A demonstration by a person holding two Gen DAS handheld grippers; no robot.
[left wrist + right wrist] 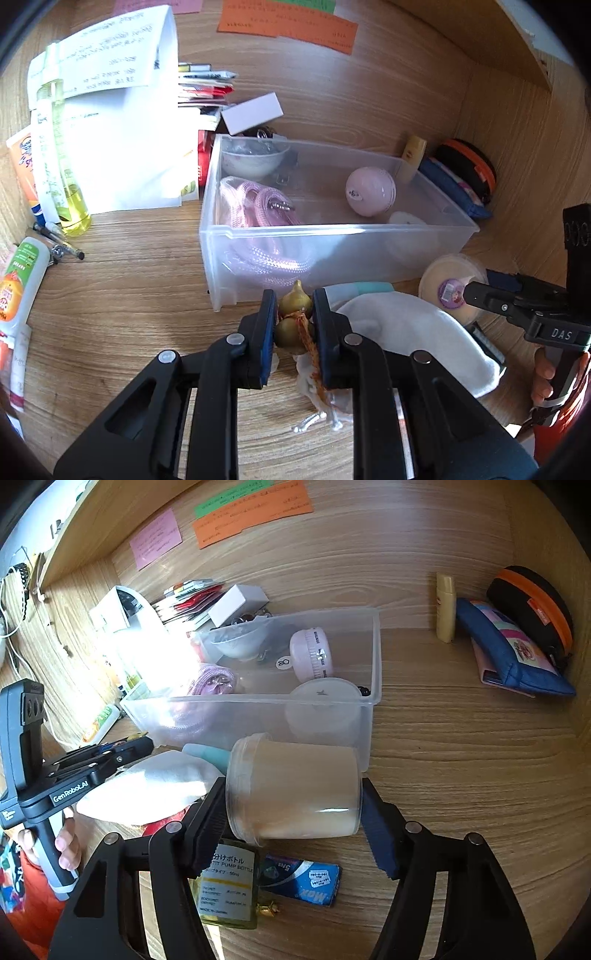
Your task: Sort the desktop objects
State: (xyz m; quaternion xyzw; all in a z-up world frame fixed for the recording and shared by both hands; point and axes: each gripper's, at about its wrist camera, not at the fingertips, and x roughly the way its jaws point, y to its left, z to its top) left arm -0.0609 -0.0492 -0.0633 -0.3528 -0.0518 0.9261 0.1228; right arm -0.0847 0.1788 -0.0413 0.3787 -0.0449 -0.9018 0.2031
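Note:
My left gripper is shut on a small golden gourd charm with an orange cord, held just above the desk in front of the clear plastic bin. In the right wrist view my right gripper is shut on a clear lidded jar of cream-coloured stuff lying sideways, one pad at its lid and the other at its base. The bin stands right behind the jar. It holds a pink round timer, a bowl, a pink cord and a lidded cup.
A white cloth lies between the two grippers. Below the jar lie a yellow pump bottle and a blue razor-blade box. A blue pouch, a black-and-orange case and a cream tube stand at the back right. Papers and bottles crowd the left.

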